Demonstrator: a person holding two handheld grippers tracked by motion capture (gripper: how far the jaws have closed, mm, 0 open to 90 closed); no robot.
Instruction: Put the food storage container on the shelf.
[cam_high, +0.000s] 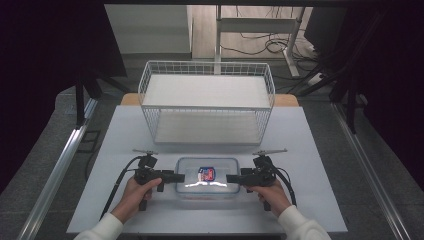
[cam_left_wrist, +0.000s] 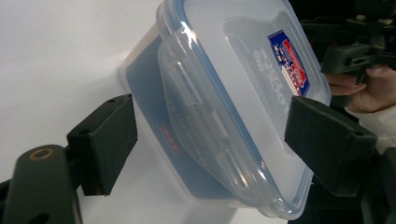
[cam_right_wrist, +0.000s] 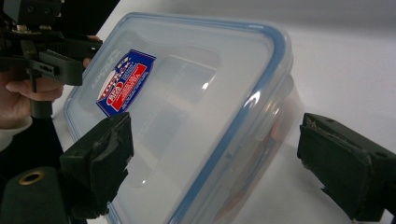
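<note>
We note both tools, left tool (cam_high: 181, 177) and right tool (cam_high: 229, 178), released, flanking the lidded container (cam_high: 207, 176) (lower centre, on the worktop (cam_high: 125, 130)).

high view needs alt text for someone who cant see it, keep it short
A person's two hands each hold a black gripper, the left gripper and right gripper, at opposite short ends of a clear lidded plastic box on a white table. Behind the box stands an empty white wire basket.
</note>
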